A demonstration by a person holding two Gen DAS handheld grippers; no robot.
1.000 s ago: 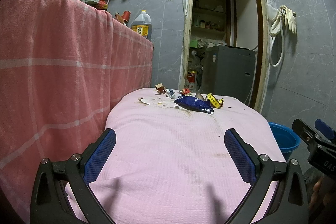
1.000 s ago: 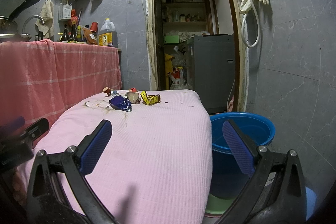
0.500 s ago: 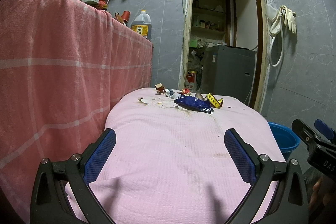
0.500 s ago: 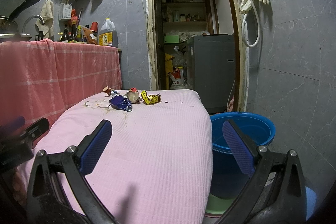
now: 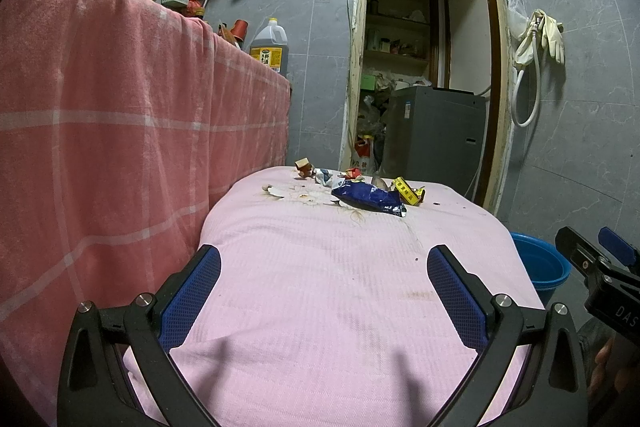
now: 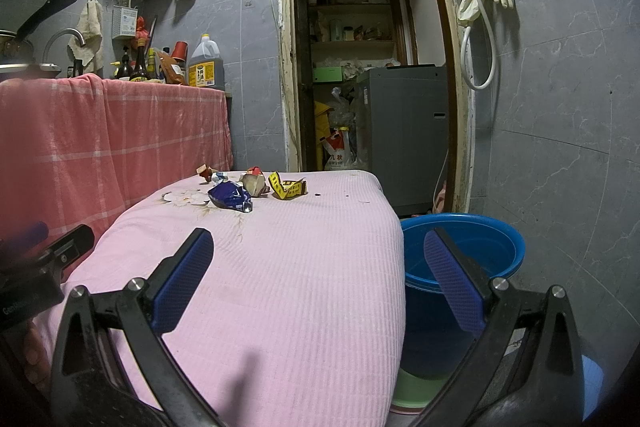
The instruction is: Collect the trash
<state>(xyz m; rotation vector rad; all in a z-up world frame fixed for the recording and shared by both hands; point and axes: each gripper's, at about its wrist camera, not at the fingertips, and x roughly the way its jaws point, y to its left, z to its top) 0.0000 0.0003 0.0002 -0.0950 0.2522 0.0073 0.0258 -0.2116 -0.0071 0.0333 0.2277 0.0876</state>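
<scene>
Left wrist view: the left gripper [image 5: 324,267] hovers over the near end of a table covered with a pink cloth [image 5: 340,307], its blue-padded jaws spread wide with nothing between them. The trash sits in a small cluster at the far end of the cloth: a blue wrapper [image 5: 370,198], a yellow wrapper [image 5: 408,190] touching its right end, and a small brown carton [image 5: 303,167] further left. A blue basin [image 5: 540,261] stands on the floor just past the table's right edge.

Right wrist view: the right gripper [image 6: 318,253] is also spread wide and empty, above the table's near right corner. The blue wrapper [image 6: 230,197] and yellow wrapper [image 6: 287,186] lie well ahead of it. The basin [image 6: 468,259] stands just beside the table, partly behind the right jaw.
</scene>
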